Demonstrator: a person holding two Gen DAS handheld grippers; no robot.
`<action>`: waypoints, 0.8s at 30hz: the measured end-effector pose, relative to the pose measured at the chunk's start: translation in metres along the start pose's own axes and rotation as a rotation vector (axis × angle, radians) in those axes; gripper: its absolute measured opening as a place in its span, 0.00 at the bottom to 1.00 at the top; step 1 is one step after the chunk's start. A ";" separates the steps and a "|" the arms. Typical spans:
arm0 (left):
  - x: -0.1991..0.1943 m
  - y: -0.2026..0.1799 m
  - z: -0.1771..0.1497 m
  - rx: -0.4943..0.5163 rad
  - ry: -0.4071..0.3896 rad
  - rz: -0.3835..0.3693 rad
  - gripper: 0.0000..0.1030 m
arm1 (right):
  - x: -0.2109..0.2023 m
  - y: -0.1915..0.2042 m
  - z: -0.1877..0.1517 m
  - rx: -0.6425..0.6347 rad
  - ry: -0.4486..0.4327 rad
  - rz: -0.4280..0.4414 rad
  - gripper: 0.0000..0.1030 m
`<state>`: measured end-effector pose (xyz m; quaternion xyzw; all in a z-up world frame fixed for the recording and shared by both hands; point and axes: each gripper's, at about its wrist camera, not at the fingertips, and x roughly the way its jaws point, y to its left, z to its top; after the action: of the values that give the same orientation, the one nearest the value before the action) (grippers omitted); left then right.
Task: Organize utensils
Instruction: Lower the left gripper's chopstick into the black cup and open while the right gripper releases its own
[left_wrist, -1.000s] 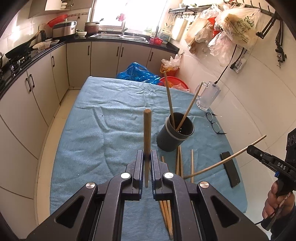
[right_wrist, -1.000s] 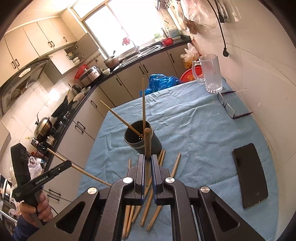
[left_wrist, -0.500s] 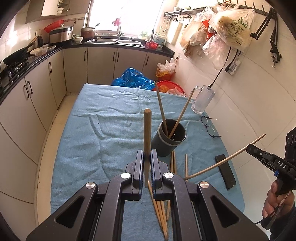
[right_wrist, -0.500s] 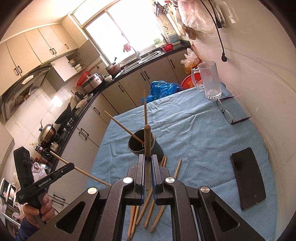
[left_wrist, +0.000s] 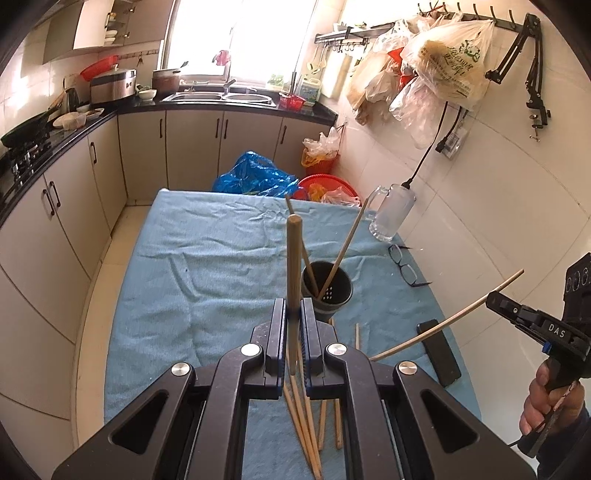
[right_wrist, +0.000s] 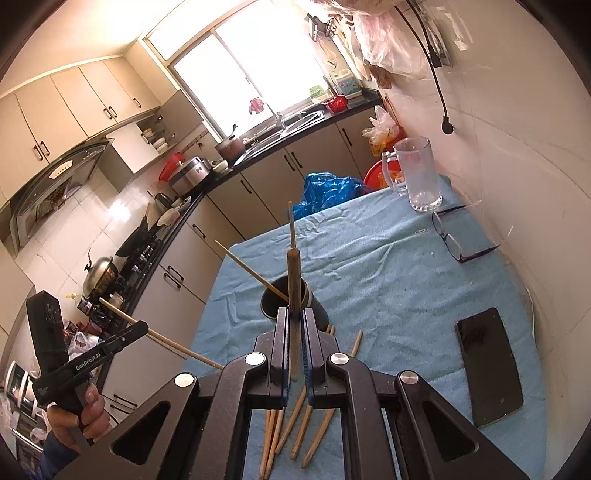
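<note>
Your left gripper (left_wrist: 294, 314) and right gripper (right_wrist: 294, 314) each pinch one chopstick upright, tips aimed to drop into the cup (left_wrist: 327, 291)

You stand in a tiled kitchen where a bright window (left_wrist: 243, 40) glares above the double sink (left_wrist: 221, 96). Beige cabinets (left_wrist: 192, 147) run under a black countertop (left_wrist: 310, 110) along two walls, and a wall rack (left_wrist: 476, 16) carries plastic bags (left_wrist: 443, 62).

"DAS" stands on the right hand-held gripper (left_wrist: 491, 299); "GenRobot.AI" on the left hand-held gripper (right_wrist: 142, 326).
</note>
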<state>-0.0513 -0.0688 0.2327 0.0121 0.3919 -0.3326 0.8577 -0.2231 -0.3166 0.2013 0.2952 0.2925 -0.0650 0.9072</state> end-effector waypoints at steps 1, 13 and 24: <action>-0.001 -0.002 0.003 0.001 -0.003 0.000 0.06 | -0.001 -0.001 0.002 -0.001 -0.002 0.002 0.07; -0.009 -0.032 0.047 0.057 -0.045 0.006 0.06 | -0.008 -0.005 0.037 -0.002 -0.055 0.051 0.07; 0.016 -0.056 0.086 0.064 -0.048 0.018 0.06 | 0.008 -0.013 0.083 0.016 -0.084 0.112 0.07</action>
<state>-0.0190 -0.1459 0.2949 0.0353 0.3605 -0.3374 0.8689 -0.1789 -0.3741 0.2447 0.3152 0.2367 -0.0285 0.9186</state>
